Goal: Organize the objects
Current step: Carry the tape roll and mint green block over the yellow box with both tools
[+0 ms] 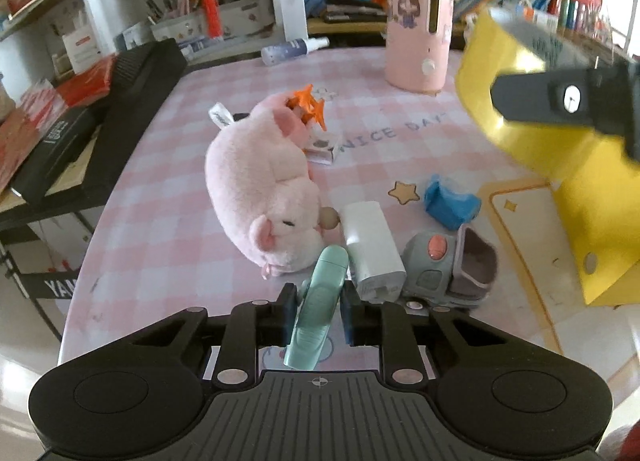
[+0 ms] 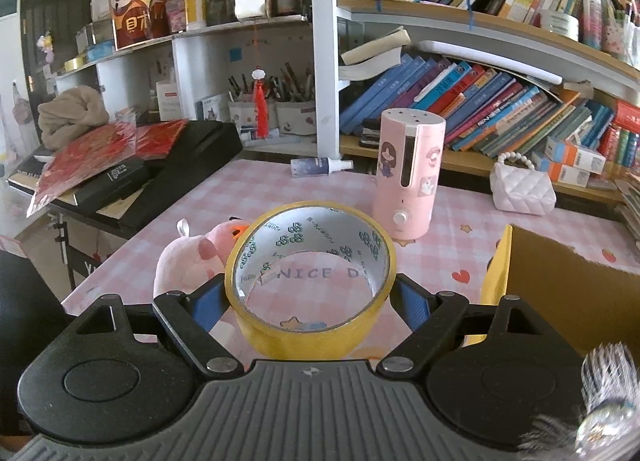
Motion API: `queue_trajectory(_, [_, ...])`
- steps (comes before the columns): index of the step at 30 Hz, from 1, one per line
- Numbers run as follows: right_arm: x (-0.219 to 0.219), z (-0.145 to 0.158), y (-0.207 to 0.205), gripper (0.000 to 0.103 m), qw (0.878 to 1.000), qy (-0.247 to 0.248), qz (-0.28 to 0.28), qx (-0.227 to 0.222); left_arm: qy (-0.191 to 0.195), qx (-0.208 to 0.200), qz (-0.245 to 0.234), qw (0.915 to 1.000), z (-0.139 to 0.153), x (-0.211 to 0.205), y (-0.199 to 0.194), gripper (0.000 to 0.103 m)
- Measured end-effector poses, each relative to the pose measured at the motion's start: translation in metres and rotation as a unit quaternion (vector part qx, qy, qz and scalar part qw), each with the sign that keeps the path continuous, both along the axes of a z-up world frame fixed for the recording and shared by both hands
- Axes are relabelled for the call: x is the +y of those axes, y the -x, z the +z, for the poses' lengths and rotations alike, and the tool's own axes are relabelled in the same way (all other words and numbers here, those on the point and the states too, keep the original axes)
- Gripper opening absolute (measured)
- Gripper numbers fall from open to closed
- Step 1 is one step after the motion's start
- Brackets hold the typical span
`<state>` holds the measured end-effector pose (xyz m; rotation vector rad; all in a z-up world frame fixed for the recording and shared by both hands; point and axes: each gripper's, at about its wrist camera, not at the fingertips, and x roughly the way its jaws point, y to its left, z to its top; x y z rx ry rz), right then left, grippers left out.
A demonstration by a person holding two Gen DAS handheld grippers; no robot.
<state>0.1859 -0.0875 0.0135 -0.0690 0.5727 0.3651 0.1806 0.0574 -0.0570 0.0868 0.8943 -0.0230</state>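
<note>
Fuzzy pink plush pig (image 1: pixel 256 189), glossy yellow tape roll (image 2: pixel 312 281), smooth mint plastic clip (image 1: pixel 320 301), glossy pink checked tabletop (image 1: pixel 168 221)

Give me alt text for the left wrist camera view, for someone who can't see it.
The left hand-held gripper is shut on a mint-green handled tool above a pink checked table. Just beyond lie a pink plush pig, a white box and a grey toy truck.
</note>
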Motion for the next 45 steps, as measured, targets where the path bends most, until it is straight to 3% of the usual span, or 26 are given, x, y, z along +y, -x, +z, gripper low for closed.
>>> queue_trajectory(13, [0.009,0.003,0.039,0.085,1.000,0.015,-0.017,-0.003,0.067,-0.079,-0.003,0.9947,0.063,0.034,0.057,0.021])
queue_trajectory(19, [0.014,-0.002,0.070,0.085,0.999,0.018,-0.039,0.030,0.072,-0.068,-0.022,0.9948,0.059,0.036,0.089,0.021])
queue_trajectory(30, [0.019,-0.006,0.132,0.085,0.995,0.035,-0.078,0.042,0.082,-0.065,-0.085,0.9908,0.060,0.031,0.131,0.021])
queue_trajectory(45, [-0.016,-0.015,0.201,0.085,0.979,0.022,-0.193,0.062,0.091,-0.060,-0.199,0.9740,0.055,-0.004,0.171,0.021])
